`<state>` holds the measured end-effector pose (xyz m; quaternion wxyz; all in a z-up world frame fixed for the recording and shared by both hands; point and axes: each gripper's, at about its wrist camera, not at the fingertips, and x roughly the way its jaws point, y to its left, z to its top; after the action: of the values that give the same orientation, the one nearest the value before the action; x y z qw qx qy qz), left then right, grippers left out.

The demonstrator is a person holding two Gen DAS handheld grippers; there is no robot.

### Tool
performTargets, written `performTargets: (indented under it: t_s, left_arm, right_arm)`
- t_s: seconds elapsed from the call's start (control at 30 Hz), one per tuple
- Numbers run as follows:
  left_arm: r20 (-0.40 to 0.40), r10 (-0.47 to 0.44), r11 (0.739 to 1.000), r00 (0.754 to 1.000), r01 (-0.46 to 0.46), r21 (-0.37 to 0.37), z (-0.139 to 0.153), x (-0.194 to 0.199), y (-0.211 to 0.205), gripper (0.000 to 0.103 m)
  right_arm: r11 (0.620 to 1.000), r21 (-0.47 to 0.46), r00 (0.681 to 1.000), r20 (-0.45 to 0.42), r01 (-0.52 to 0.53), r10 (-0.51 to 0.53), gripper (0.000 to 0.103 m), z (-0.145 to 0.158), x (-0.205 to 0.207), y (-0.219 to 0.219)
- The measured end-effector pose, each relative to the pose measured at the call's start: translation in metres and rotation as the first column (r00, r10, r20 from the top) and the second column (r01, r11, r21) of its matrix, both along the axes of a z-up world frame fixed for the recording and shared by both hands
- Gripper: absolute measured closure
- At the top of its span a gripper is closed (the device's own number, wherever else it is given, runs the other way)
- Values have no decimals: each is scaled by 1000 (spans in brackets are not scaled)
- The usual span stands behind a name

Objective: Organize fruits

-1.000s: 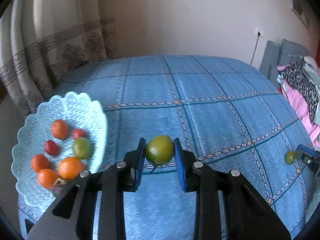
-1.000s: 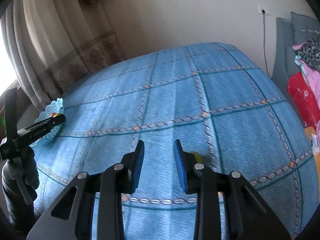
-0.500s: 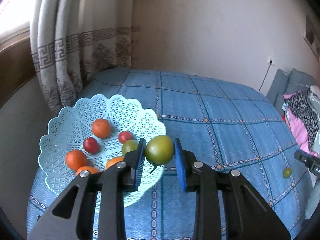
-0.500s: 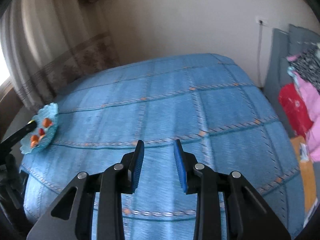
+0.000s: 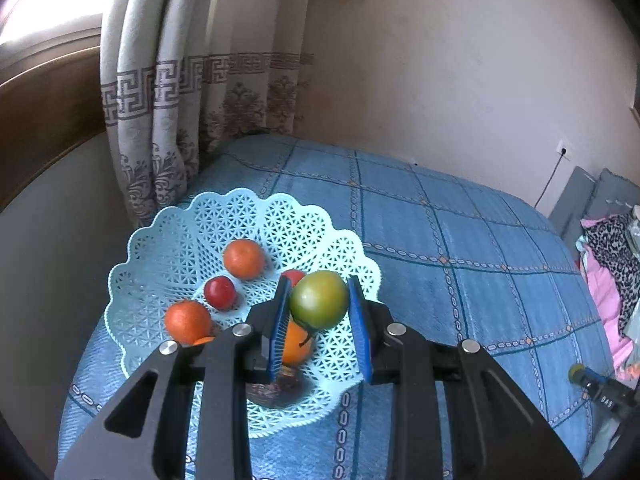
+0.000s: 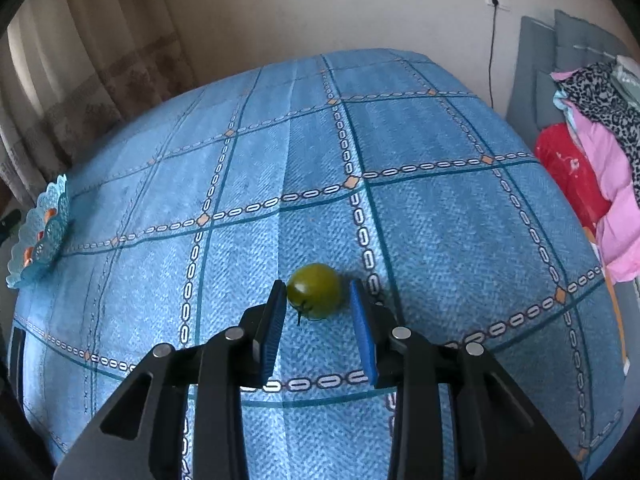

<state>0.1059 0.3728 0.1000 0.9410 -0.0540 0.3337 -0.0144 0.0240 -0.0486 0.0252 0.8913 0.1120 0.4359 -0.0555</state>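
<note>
A pale blue lattice basket sits on the bed's left corner and holds orange fruits and small red ones. My left gripper is shut on a green tomato, which hangs above the basket's right half. In the right wrist view a smaller green fruit lies on the blue checked bedspread. My right gripper is open around it; the left pad is close to the fruit and a gap shows at the right pad. The basket appears far left there.
A patterned curtain and a wall stand behind the basket. Pink, red and leopard-print clothes are piled beside grey cushions at the bed's right. A cable hangs from a wall socket. The other gripper's tip shows at far right.
My left gripper carried the green tomato leftward from over the bedspread to above the basket. My right gripper came down so that the small green fruit now lies between its fingers.
</note>
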Motion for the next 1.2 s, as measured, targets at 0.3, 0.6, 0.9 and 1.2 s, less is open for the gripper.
performTargets:
  t_s: [0.3,0.6,0.9,1.2]
  left_arm:
    - [13,57,998,998,-58,13,3,3,14,74]
    - [21,121,993,992,-121,9,8,4,37,74]
    - [-1,164,986,986,-164,-5,4,12,55,74]
    - [-18,166,986,986,-166,-19,1,15,57,73]
  right_arm:
    - [1000,-25,1000,-6,-11,11,74,-3,8,7]
    - [990,-31,988,60,-140,142,74,23,30,48]
    - [926,-55,913,156,-373,377,74,62,69,139]
    - [842,-18,825,192,-539,531,74,78,99,231]
